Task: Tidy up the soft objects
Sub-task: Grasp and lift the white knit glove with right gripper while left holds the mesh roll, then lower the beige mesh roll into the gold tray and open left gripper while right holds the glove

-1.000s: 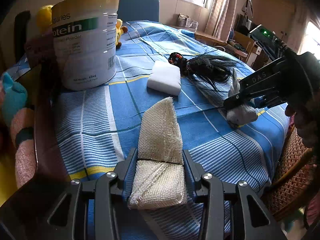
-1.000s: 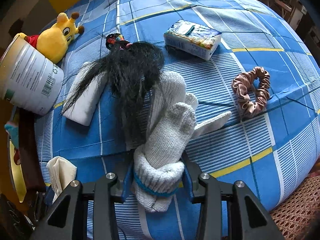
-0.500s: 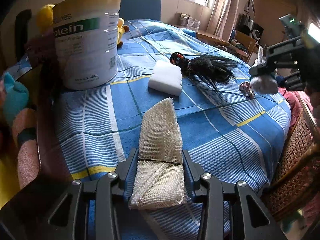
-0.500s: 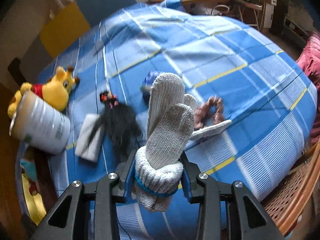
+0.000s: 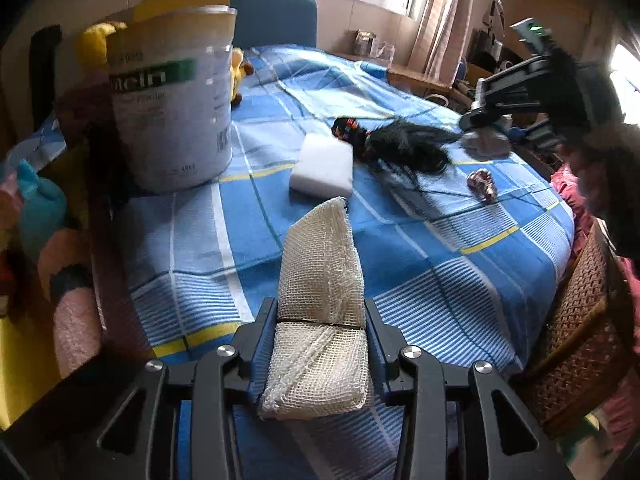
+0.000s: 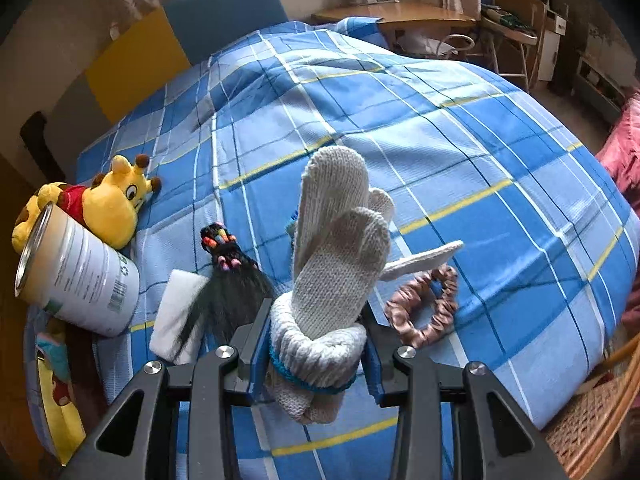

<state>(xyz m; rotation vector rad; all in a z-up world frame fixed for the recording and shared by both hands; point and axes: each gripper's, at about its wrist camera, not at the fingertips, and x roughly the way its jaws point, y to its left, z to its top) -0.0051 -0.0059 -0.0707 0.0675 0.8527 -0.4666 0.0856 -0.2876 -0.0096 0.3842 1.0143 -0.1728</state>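
Note:
My left gripper (image 5: 320, 340) is shut on a folded cream mesh cloth (image 5: 320, 276) held just above the near edge of the blue checked tablecloth (image 5: 420, 248). My right gripper (image 6: 316, 344) is shut on a bundled white knit glove (image 6: 340, 248) with a blue cuff band, lifted clear above the table. In the left wrist view the right gripper (image 5: 480, 124) hangs at the far right with the glove (image 5: 484, 146) in it. On the cloth lie a black wig (image 5: 404, 144) with coloured clips, a white sponge (image 5: 322, 166) and a pink-brown scrunchie (image 6: 424, 308).
A tall protein powder tin (image 5: 172, 96) stands at the left. A yellow plush toy (image 6: 108, 204) lies behind it. A wicker chair (image 5: 576, 332) stands at the table's right edge. Colourful plush items (image 5: 36, 220) sit off the left edge.
My right gripper has risen off the table with the glove and tilted up, uncovering the scrunchie. The left gripper has stayed put with the mesh cloth.

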